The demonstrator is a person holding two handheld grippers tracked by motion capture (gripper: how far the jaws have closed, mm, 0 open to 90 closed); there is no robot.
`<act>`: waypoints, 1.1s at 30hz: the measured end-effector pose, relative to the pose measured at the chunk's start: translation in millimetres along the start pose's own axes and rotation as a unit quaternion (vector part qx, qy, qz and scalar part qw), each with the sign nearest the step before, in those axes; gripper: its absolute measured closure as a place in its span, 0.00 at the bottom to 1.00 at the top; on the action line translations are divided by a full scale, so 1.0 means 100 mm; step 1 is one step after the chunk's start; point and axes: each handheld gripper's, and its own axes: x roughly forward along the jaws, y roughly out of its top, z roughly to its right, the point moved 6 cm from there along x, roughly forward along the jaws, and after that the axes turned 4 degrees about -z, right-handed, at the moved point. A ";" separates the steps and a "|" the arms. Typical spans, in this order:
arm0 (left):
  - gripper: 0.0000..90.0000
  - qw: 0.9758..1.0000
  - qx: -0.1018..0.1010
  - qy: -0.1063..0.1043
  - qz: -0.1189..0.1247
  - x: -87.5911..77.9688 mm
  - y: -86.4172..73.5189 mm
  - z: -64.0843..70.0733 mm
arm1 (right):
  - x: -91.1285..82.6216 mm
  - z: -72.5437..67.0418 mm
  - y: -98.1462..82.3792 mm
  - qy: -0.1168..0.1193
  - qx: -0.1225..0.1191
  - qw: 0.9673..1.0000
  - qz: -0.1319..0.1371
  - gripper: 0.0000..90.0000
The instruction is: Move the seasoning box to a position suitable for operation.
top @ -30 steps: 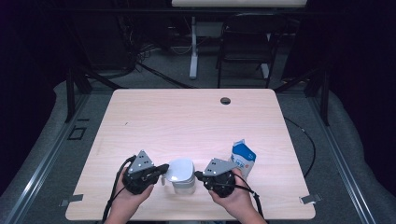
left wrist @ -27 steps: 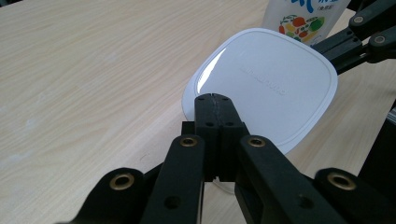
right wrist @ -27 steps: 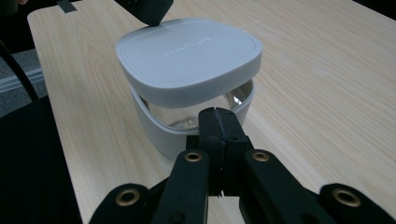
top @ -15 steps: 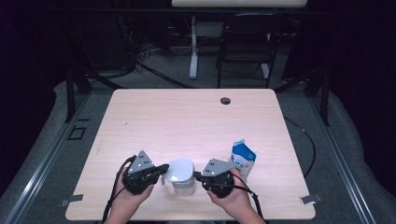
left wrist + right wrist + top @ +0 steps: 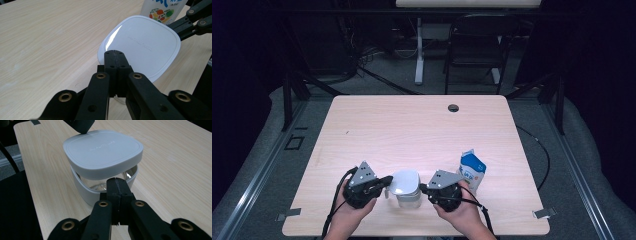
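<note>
A clear container [image 5: 408, 196] with a white squarish lid [image 5: 405, 182] stands near the table's front edge. My left gripper [image 5: 387, 181] is shut with nothing between its jaws, and its tip rests at the lid's edge [image 5: 140, 42]. My right gripper [image 5: 422, 188] is also shut with nothing in it, its tip against the container's rim [image 5: 105, 188] just below the lid [image 5: 102, 150]. On that side the lid sits slightly raised, with a gap above the rim. The left gripper's tip [image 5: 80, 125] shows at the lid's far edge.
A blue and white milk carton [image 5: 472, 170] stands upright just right of the right gripper, close behind it [image 5: 162, 7]. A small dark grommet [image 5: 453, 107] is set in the table's far side. The wooden table [image 5: 412, 130] stretches away behind the container.
</note>
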 end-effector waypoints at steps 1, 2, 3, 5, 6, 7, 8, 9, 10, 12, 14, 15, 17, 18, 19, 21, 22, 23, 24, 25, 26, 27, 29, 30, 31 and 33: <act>1.00 1.000 0.000 0.000 0.000 0.00 0.00 0.00 | 0.00 0.00 0.00 0.000 -0.001 1.000 0.000 1.00; 1.00 1.000 0.000 0.000 0.000 0.00 0.00 0.00 | 0.00 0.00 0.00 0.000 -0.002 1.000 -0.001 1.00; 1.00 1.000 0.000 0.000 0.000 0.00 0.00 0.00 | 0.00 0.00 0.00 0.001 -0.003 1.000 -0.002 1.00; 1.00 1.000 0.001 0.001 0.000 0.00 0.00 0.00 | 0.00 0.00 0.01 0.001 -0.003 1.000 -0.003 1.00; 1.00 1.000 0.001 0.001 0.000 0.00 0.00 0.00 | 0.00 0.00 0.02 0.001 -0.003 1.000 -0.002 1.00; 1.00 1.000 0.001 0.001 0.000 0.00 0.00 0.00 | 0.00 0.00 0.02 0.002 -0.003 1.000 -0.002 1.00; 1.00 1.000 0.001 0.001 0.000 0.00 0.00 0.00 | 0.00 0.00 0.03 0.002 -0.004 1.000 -0.004 1.00; 1.00 1.000 0.001 0.002 0.000 0.00 0.00 0.00 | 0.00 0.00 0.03 0.001 -0.005 1.000 -0.005 1.00; 1.00 1.000 0.001 0.006 -0.001 0.00 0.00 0.00 | 0.00 0.00 0.04 0.000 -0.006 1.000 -0.005 1.00; 0.97 1.000 0.000 0.008 0.000 -0.02 0.01 -0.01 | 0.00 0.00 0.04 0.000 -0.006 1.000 -0.008 1.00; 0.97 1.000 -0.004 0.011 0.007 -0.06 0.01 -0.04 | 0.00 0.00 0.04 -0.002 -0.008 1.000 -0.014 1.00; 0.96 1.000 -0.007 0.011 0.009 -0.08 0.01 -0.05 | 0.00 0.00 0.05 -0.002 -0.009 1.000 -0.016 1.00; 0.95 1.000 -0.012 0.012 0.013 -0.12 0.01 -0.08 | 0.00 0.01 0.05 -0.002 -0.008 1.000 -0.017 1.00; 0.94 1.000 -0.016 0.012 0.015 -0.14 0.00 -0.10 | 0.00 0.01 0.05 -0.002 -0.008 1.000 -0.017 1.00; 0.93 1.000 -0.018 0.012 0.016 -0.15 -0.01 -0.11 | 0.00 0.01 0.05 -0.002 -0.009 1.000 -0.019 1.00; 0.90 0.999 -0.025 0.015 0.020 -0.18 -0.03 -0.15 | 0.01 0.01 0.05 -0.003 -0.010 1.000 -0.019 1.00; 0.88 0.999 -0.031 0.016 0.022 -0.19 -0.03 -0.18 | 0.01 0.01 0.06 -0.004 -0.011 1.000 -0.020 1.00; 0.86 0.999 -0.040 0.018 0.026 -0.21 -0.03 -0.21 | 0.00 0.02 0.06 -0.004 -0.012 1.000 -0.023 1.00; 0.85 0.998 -0.048 0.018 0.031 -0.23 -0.03 -0.23 | 0.01 0.03 0.07 -0.005 -0.010 1.000 -0.018 1.00; 0.84 0.998 -0.054 0.017 0.036 -0.25 -0.03 -0.25 | 0.01 0.03 0.07 -0.003 -0.007 1.000 -0.018 1.00; 0.84 0.998 -0.057 0.017 0.037 -0.27 -0.03 -0.27 | 0.01 0.03 0.08 -0.004 -0.007 1.000 -0.018 1.00; 0.83 0.997 -0.058 0.020 0.036 -0.28 -0.03 -0.30 | 0.02 0.04 0.09 -0.003 -0.007 1.000 -0.015 1.00; 0.82 0.997 -0.066 0.023 0.038 -0.30 -0.04 -0.34 | 0.02 0.04 0.10 -0.003 -0.005 1.000 -0.014 1.00; 0.82 0.997 -0.069 0.023 0.039 -0.31 -0.05 -0.37 | 0.02 0.04 0.11 -0.004 -0.003 1.000 -0.012 1.00; 0.81 0.997 -0.070 0.026 0.038 -0.32 -0.05 -0.39 | 0.02 0.04 0.11 -0.006 -0.005 1.000 -0.014 1.00; 0.78 0.996 -0.074 0.032 0.045 -0.34 -0.05 -0.41 | 0.01 0.04 0.12 -0.005 -0.006 1.000 -0.015 1.00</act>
